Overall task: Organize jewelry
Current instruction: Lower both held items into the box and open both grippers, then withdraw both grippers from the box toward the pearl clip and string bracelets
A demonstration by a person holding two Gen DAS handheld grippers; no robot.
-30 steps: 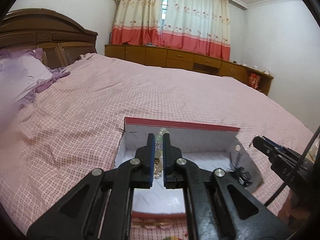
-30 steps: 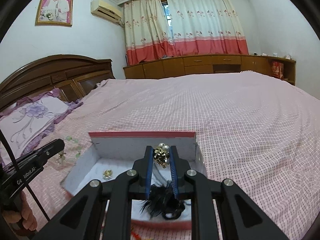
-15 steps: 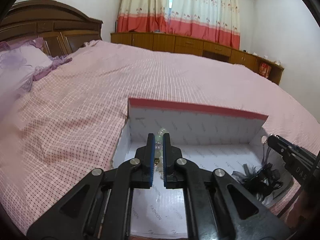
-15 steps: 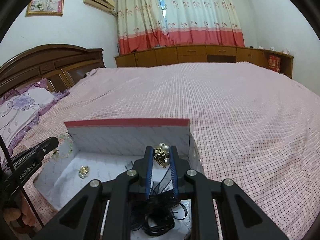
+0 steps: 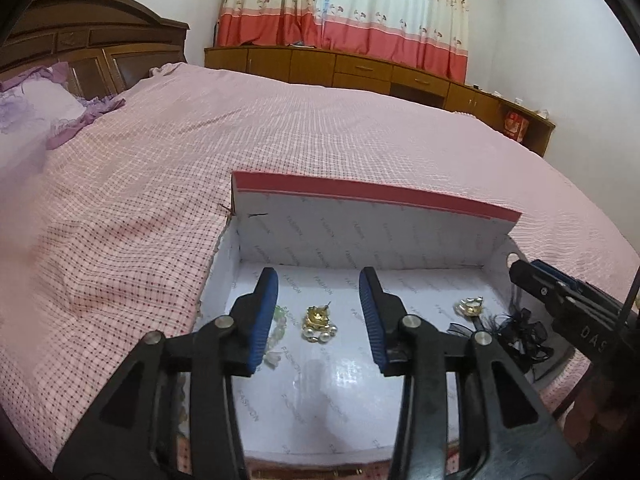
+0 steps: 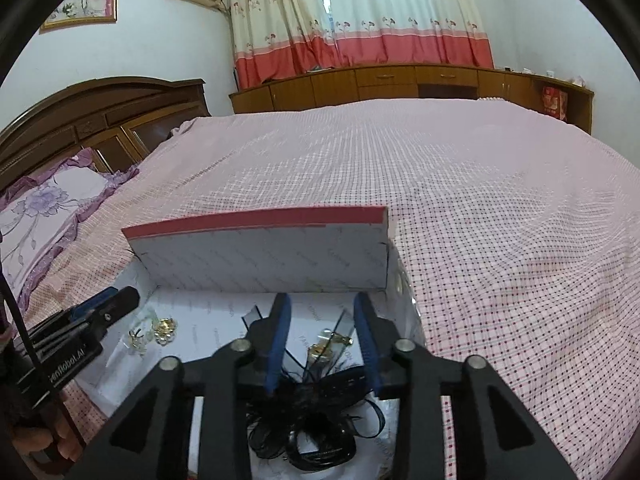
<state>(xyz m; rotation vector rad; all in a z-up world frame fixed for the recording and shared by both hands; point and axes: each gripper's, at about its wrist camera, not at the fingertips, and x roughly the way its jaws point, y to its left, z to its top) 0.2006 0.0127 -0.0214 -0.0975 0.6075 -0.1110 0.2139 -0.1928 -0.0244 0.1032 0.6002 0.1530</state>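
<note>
On the bed point(image 5: 360, 132), covered by a pink checked sheet, lies an open white box point(image 5: 360, 232) with a red-edged back wall. Left claw point(image 5: 318, 316): hovering over the left part of the box floor, jaws opening, blue pads clear of everything. Gold earring with pearls point(image 5: 318, 320): resting on the box floor between these pads, touching neither. Pale green bead piece point(image 5: 278, 328): lying just beside the left pad, partly hidden by it. Right claw point(image 6: 322, 340): hovering over the right part of the box, jaws opening, pads likewise gripping nothing. Second gold earring point(image 6: 324, 346): lying on the box floor between its pads, at the edge of a black feathered hairpiece point(image 6: 312, 412) that fills the near right corner. In the left wrist view this second earring point(image 5: 469, 307) lies well apart from the first, near the right wall. Purple pillow point(image 6: 44, 208): at the wooden headboard point(image 6: 100, 112), far from the box.
</note>
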